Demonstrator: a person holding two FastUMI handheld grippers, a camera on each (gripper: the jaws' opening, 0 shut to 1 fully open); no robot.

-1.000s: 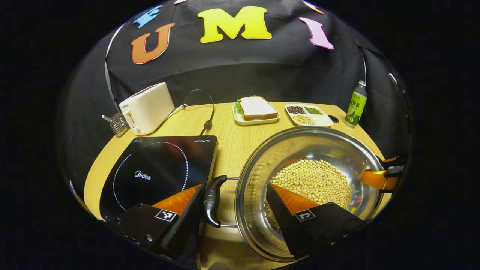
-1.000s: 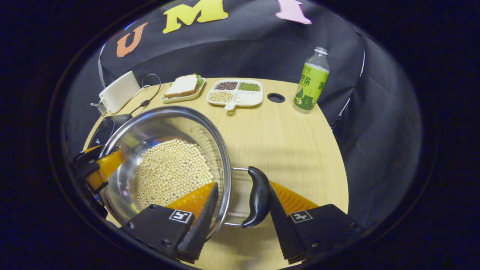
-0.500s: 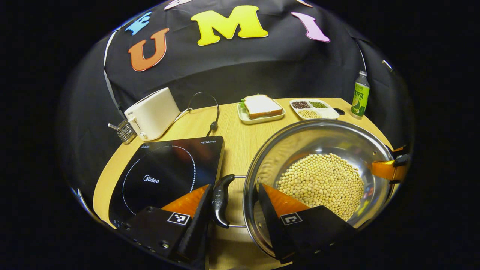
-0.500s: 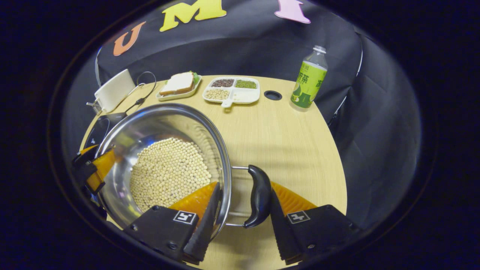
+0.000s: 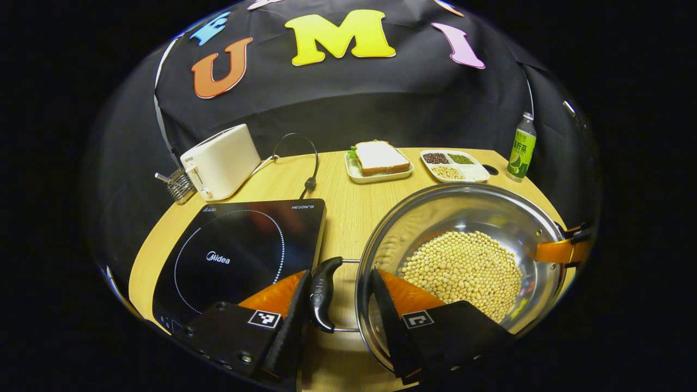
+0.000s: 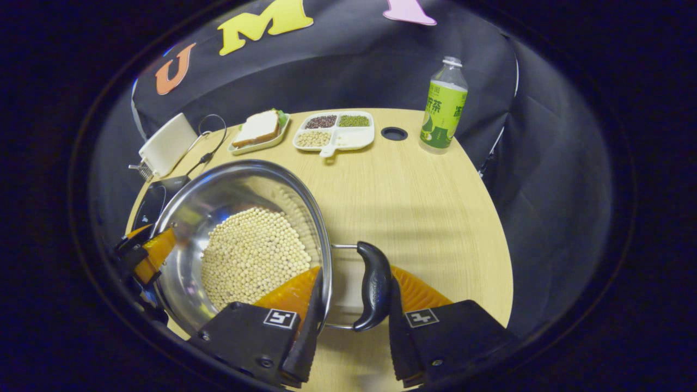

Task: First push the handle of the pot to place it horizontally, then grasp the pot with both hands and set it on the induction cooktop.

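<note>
A steel pot (image 5: 463, 204) holding soybeans (image 5: 463, 267) stands to the right of the black induction cooktop (image 5: 239, 250). My left gripper (image 5: 337, 313) straddles its near black handle (image 5: 322, 291). One finger presses the handle's outer side and the other sits against the inside of the wall, so it is shut. In the right gripper view my right gripper (image 6: 354, 321) is shut the same way on the opposite handle (image 6: 373, 286) and the rim of the pot (image 6: 228, 188). Both handles lie level. Whether the pot rests on the table, I cannot tell.
Along the back of the wooden table (image 6: 425, 207) stand a white toaster (image 5: 220, 160) with its cord (image 5: 307, 163), a sandwich on a tray (image 5: 378, 160), a divided dish of grains (image 5: 454, 165) and a green bottle (image 6: 442, 106). A cable hole (image 6: 394, 132) lies near the bottle.
Both grippers' fingers have narrowed from a wide stance until they pinch each handle against the pot wall. The pot and both views have shifted slightly.
</note>
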